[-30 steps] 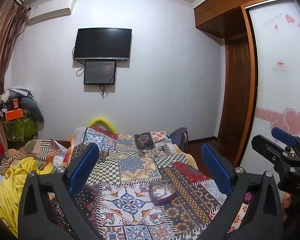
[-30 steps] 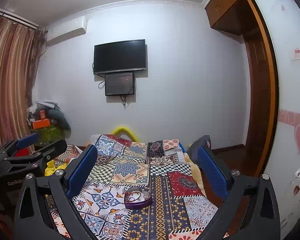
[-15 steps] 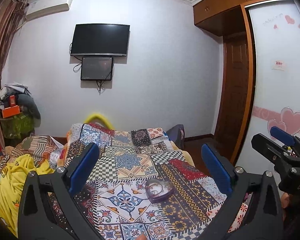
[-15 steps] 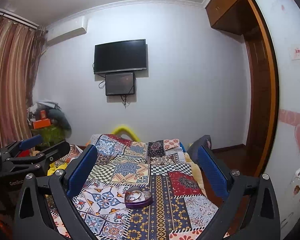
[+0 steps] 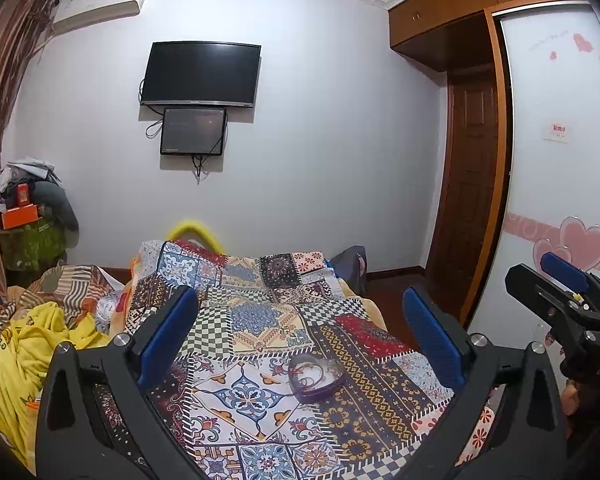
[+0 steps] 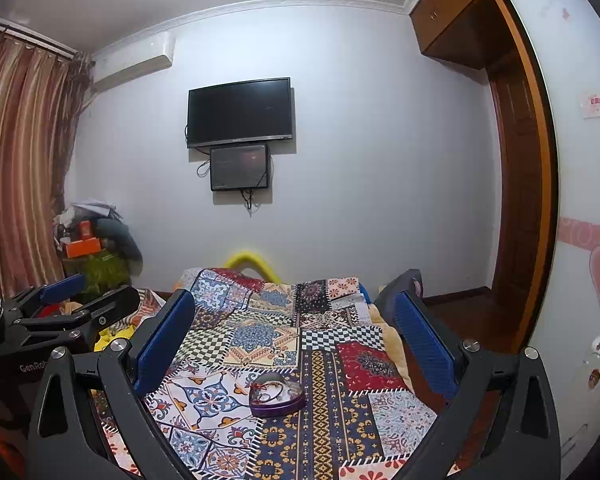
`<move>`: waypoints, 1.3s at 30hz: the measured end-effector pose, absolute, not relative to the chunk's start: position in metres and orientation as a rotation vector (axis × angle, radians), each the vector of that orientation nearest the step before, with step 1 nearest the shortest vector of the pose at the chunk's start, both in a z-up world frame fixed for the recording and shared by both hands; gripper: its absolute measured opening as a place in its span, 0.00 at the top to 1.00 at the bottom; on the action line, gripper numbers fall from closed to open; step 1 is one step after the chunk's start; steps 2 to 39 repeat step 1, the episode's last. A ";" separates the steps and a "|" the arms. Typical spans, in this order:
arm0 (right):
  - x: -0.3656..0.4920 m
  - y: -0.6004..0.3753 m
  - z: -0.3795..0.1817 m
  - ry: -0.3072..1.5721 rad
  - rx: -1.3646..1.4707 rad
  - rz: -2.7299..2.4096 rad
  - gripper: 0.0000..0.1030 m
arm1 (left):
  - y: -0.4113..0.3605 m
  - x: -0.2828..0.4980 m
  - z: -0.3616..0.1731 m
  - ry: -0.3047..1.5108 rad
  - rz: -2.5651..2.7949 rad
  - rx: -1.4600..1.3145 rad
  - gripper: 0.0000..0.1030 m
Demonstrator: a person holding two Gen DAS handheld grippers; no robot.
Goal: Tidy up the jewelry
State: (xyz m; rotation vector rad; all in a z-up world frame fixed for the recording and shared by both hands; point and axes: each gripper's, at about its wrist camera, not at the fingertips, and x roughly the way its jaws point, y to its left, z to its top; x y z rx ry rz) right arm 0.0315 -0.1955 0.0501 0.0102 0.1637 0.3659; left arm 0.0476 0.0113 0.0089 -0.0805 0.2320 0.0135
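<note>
A purple heart-shaped box (image 5: 316,376) lies on the patchwork bedspread (image 5: 240,320), with small jewelry pieces showing inside it. My left gripper (image 5: 296,300) hovers above the bed, open and empty, and the box sits low between its blue pads (image 5: 168,332). In the right wrist view the same box (image 6: 276,394) lies ahead, a little left of centre. My right gripper (image 6: 294,304) is open and holds nothing. Each gripper shows in the other's view: the right one (image 5: 560,292) at the right edge, the left one (image 6: 80,304) at the left.
Yellow and striped bedding (image 5: 28,344) is heaped on the left of the bed. A cluttered stand (image 6: 96,252) is by the curtain. A TV (image 5: 200,74) hangs on the far wall. A wooden door (image 5: 472,196) and a white wardrobe panel (image 5: 560,160) stand on the right.
The left wrist view has shifted slightly, so the TV sits a bit higher and further left in it. The box has not moved, and both grippers stay open.
</note>
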 end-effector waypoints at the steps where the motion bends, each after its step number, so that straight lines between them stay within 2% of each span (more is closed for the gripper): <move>1: 0.032 -0.196 0.050 0.164 0.010 0.366 0.04 | 0.011 0.048 0.008 0.233 0.014 -0.079 0.00; 39: 0.032 -0.196 0.050 0.164 0.010 0.366 0.04 | 0.011 0.048 0.008 0.233 0.014 -0.079 0.00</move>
